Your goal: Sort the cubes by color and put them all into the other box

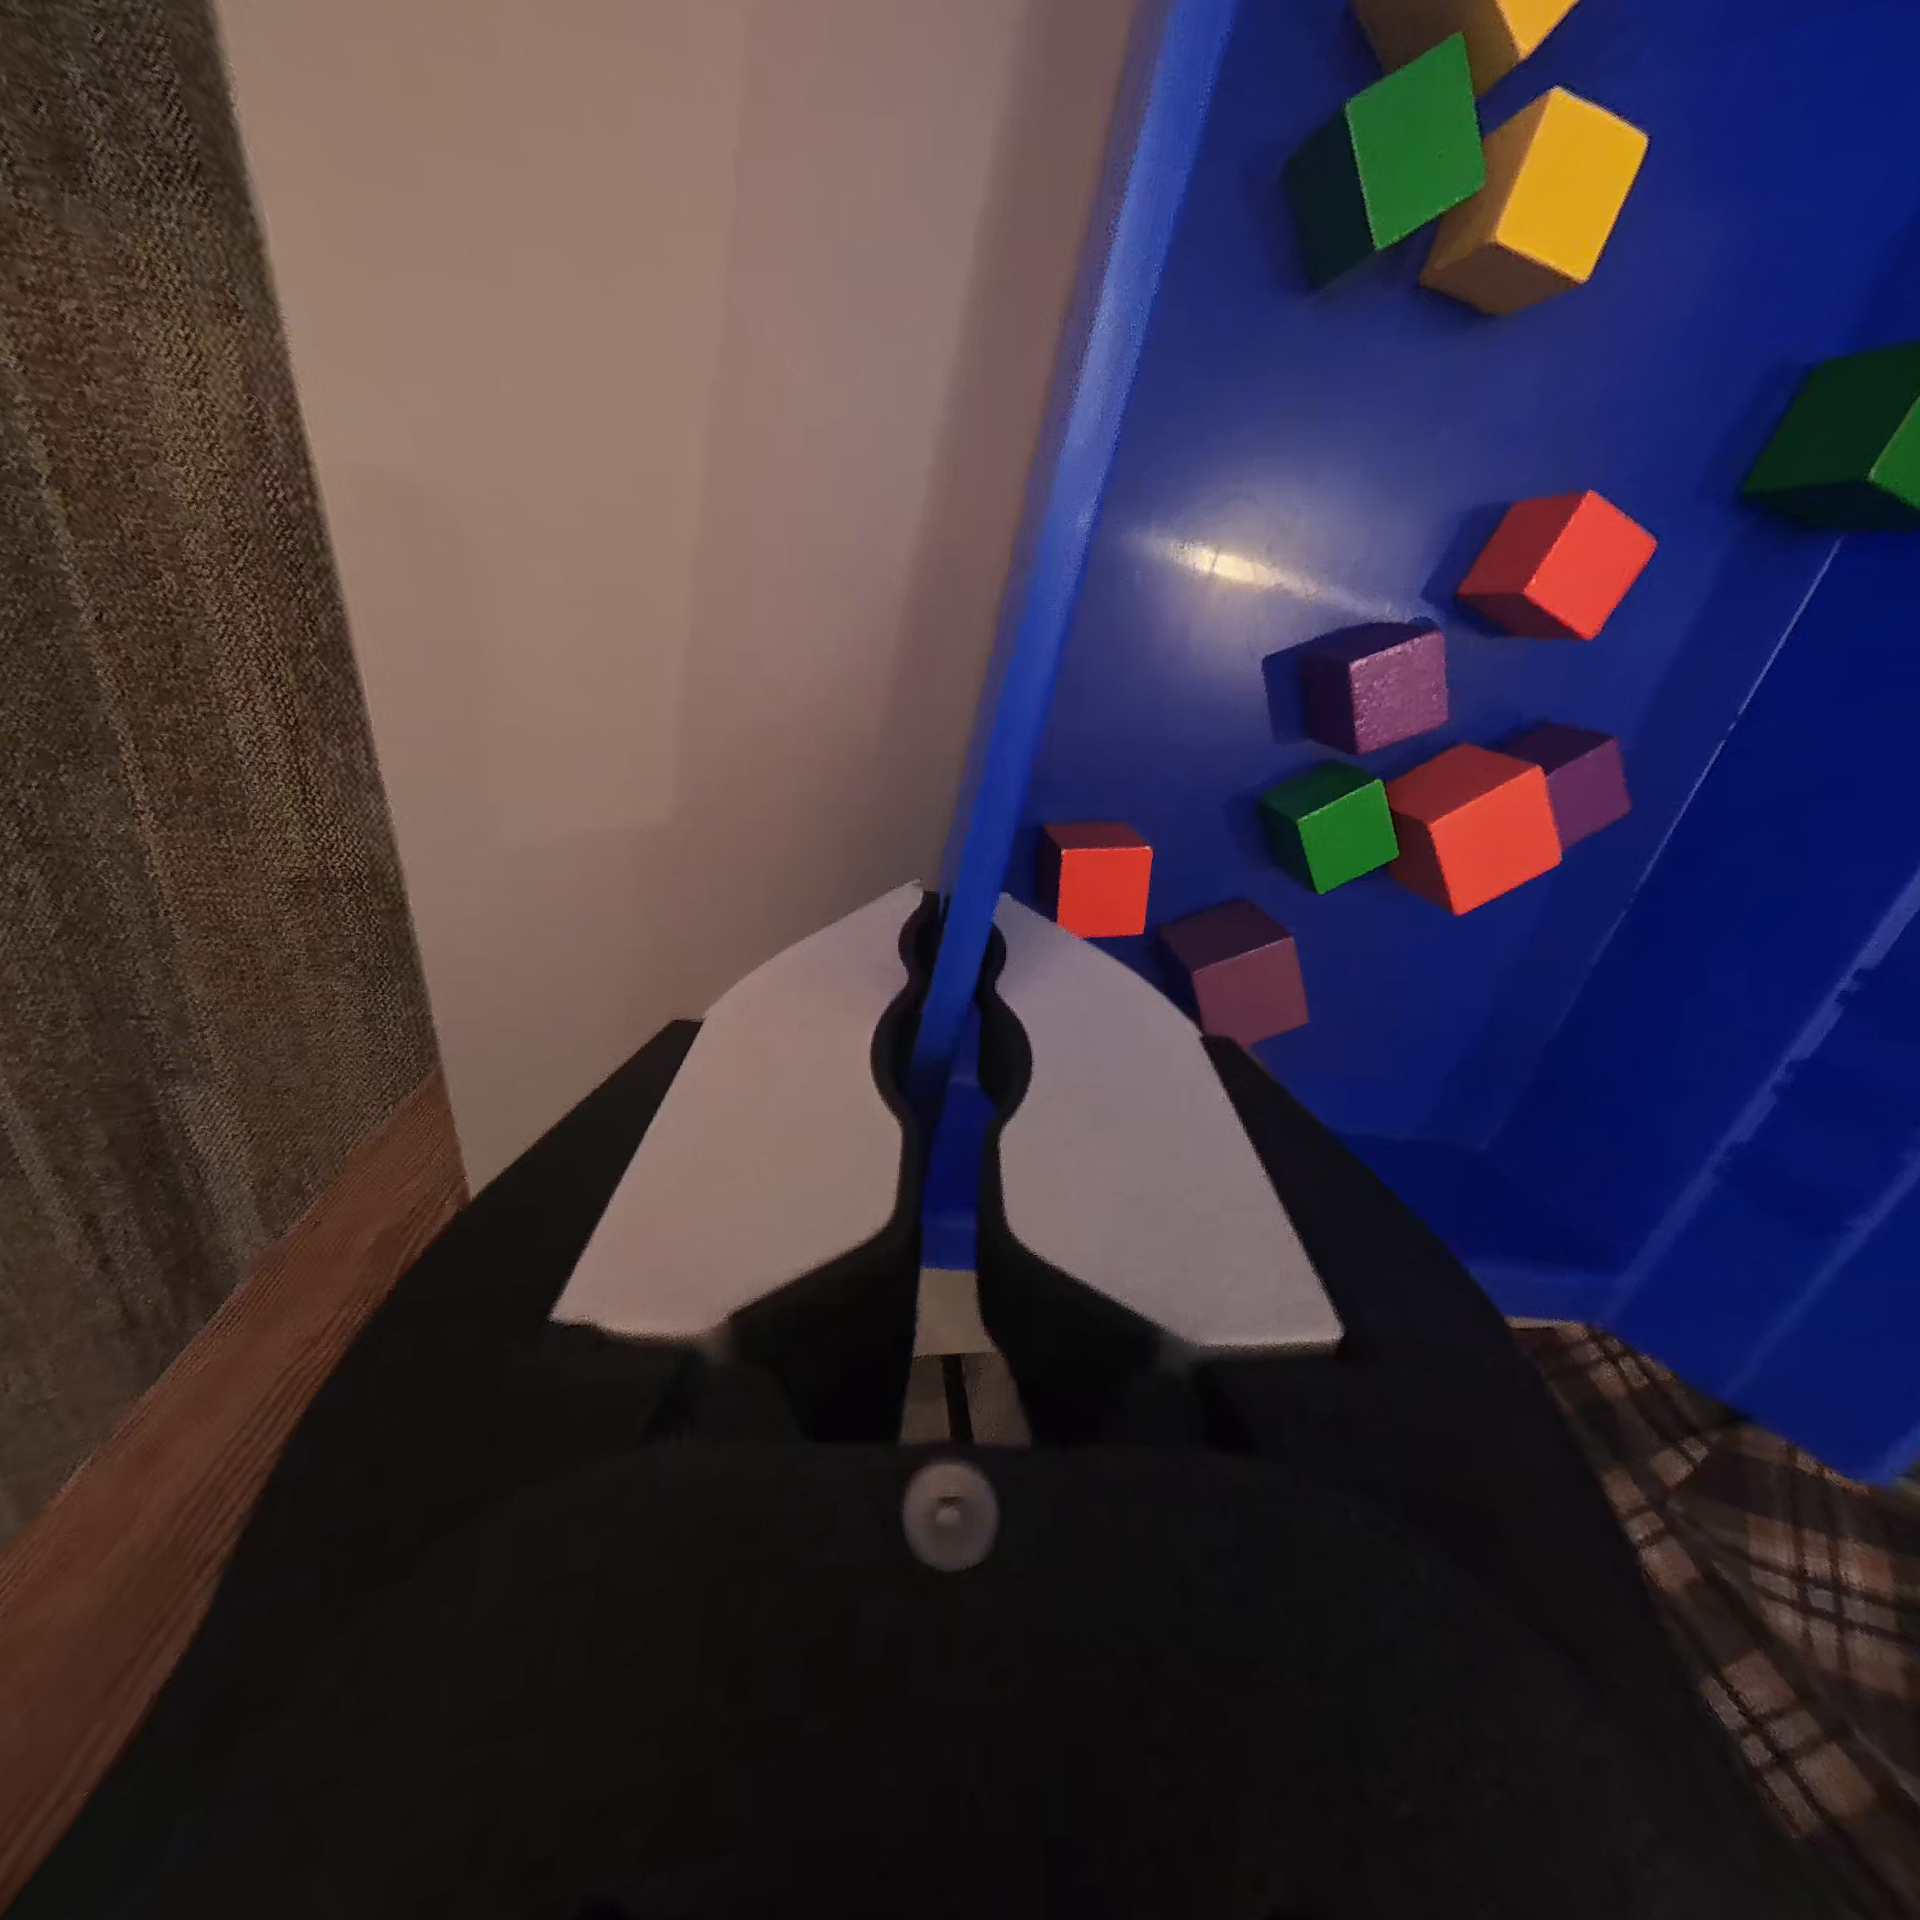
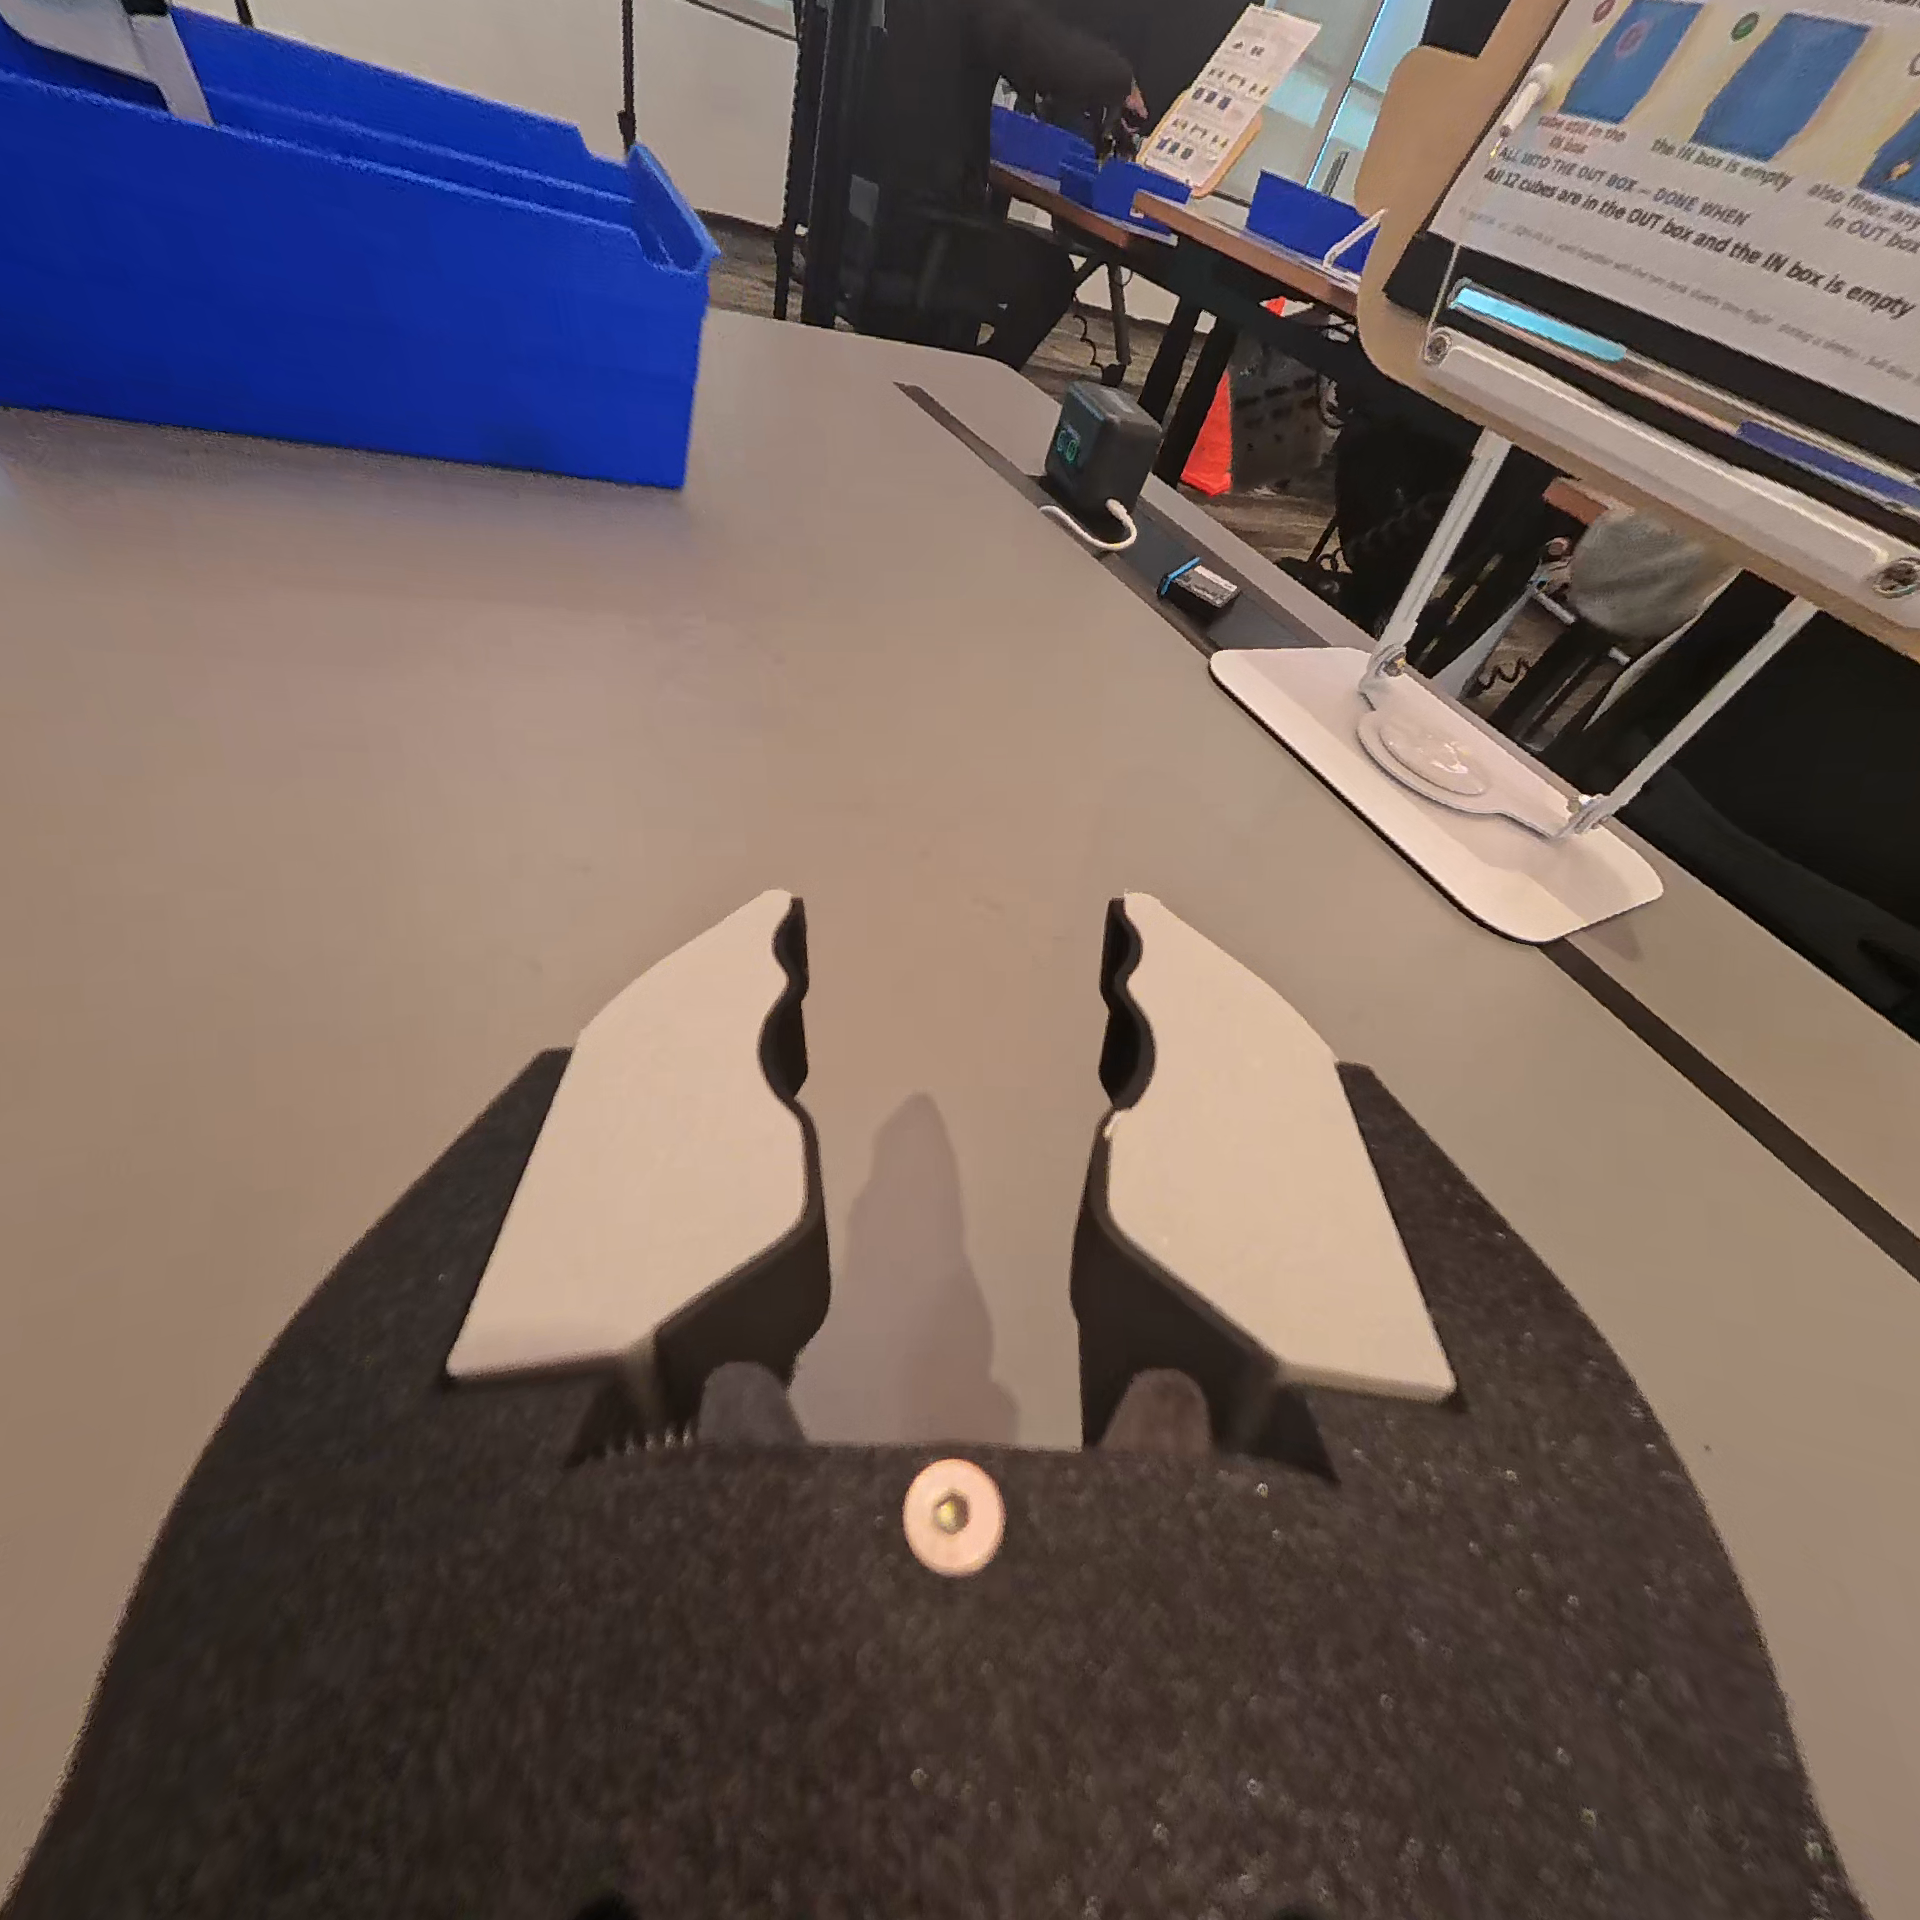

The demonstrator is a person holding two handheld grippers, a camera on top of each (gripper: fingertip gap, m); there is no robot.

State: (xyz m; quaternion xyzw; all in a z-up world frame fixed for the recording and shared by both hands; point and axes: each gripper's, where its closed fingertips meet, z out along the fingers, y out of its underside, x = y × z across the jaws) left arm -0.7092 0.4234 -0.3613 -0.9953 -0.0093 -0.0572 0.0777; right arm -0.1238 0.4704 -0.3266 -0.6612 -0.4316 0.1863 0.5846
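Blue is the box in the left wrist view, and the left gripper is pinched tight on its thin wall, one finger on each side. Inside it lie the cubes – red, green, purple and yellow ones, all mixed up, some touching. The box looks tipped, with a checked cloth under its corner. The right gripper hangs low over the grey table with its fingers wide apart and nothing between them – another blue box sits far ahead on the left
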